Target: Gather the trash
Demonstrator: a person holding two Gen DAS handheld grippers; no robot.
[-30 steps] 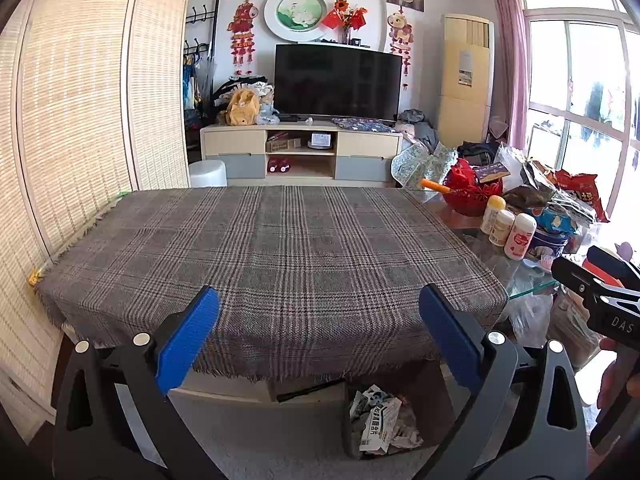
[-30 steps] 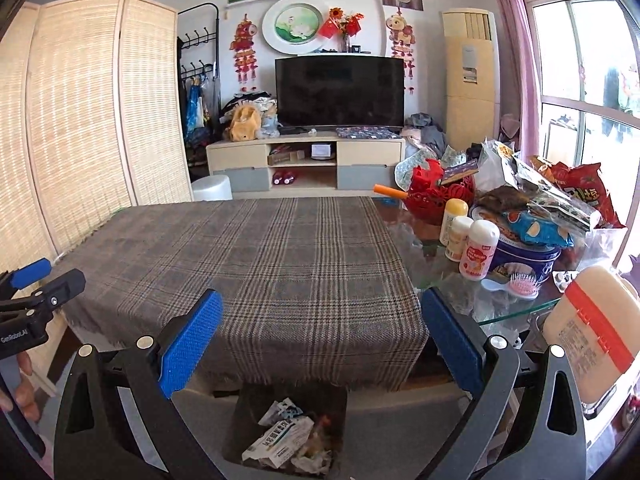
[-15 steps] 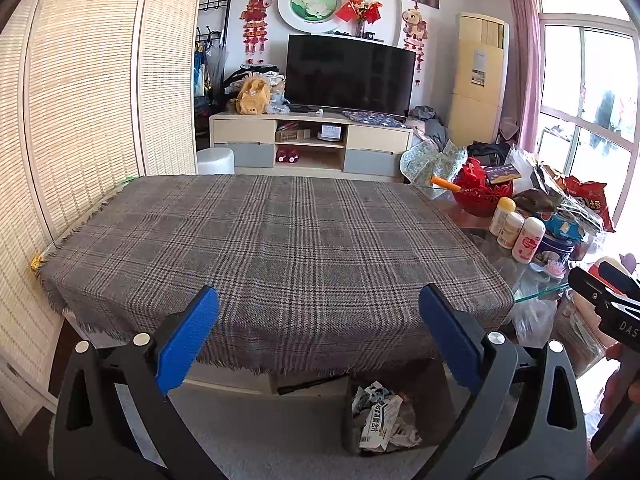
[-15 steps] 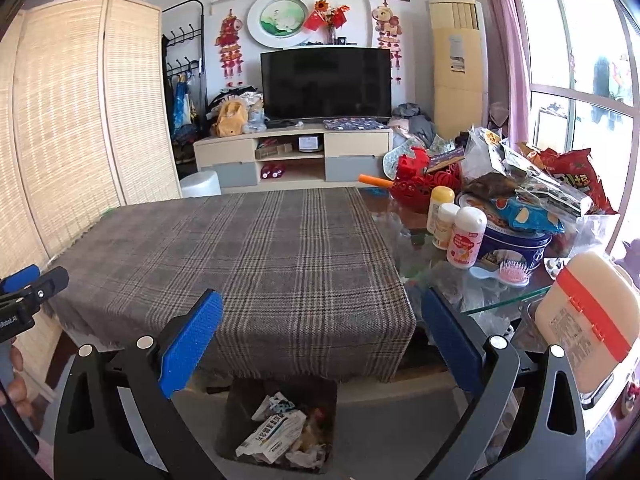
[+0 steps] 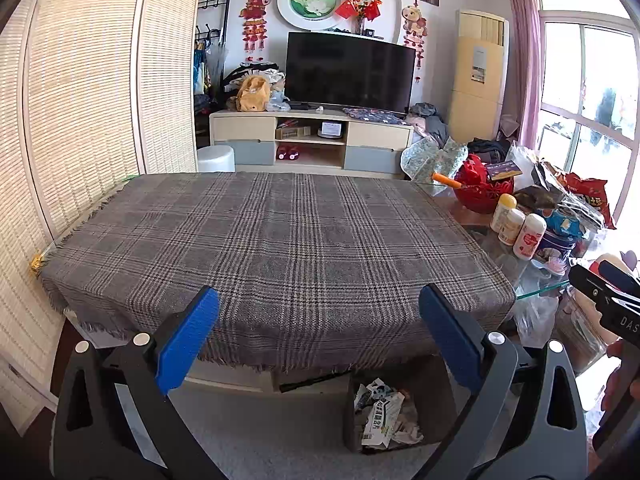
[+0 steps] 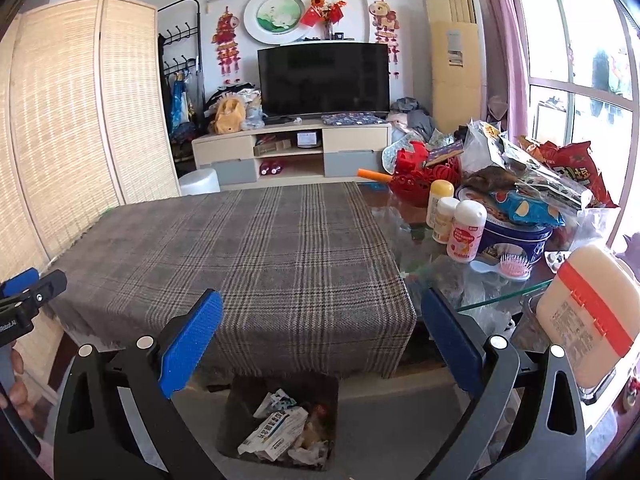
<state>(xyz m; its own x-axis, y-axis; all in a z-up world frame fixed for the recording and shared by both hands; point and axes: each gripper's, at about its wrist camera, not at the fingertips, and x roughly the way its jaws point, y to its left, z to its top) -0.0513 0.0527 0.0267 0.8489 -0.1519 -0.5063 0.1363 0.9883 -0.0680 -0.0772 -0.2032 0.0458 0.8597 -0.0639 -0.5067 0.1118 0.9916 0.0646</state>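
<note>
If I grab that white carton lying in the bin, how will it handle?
The carton looks crumpled, so it's probably empty, light, and will likely crush flat under the jaws. It lies loose atop other scraps in the bin, so neighbours may shift.

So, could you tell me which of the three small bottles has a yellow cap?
The rearmost bottle, beside the red basket; the other two have white caps.

Black hand-held gripper frames, blue finger pads, silver screws, white lettering.
</note>
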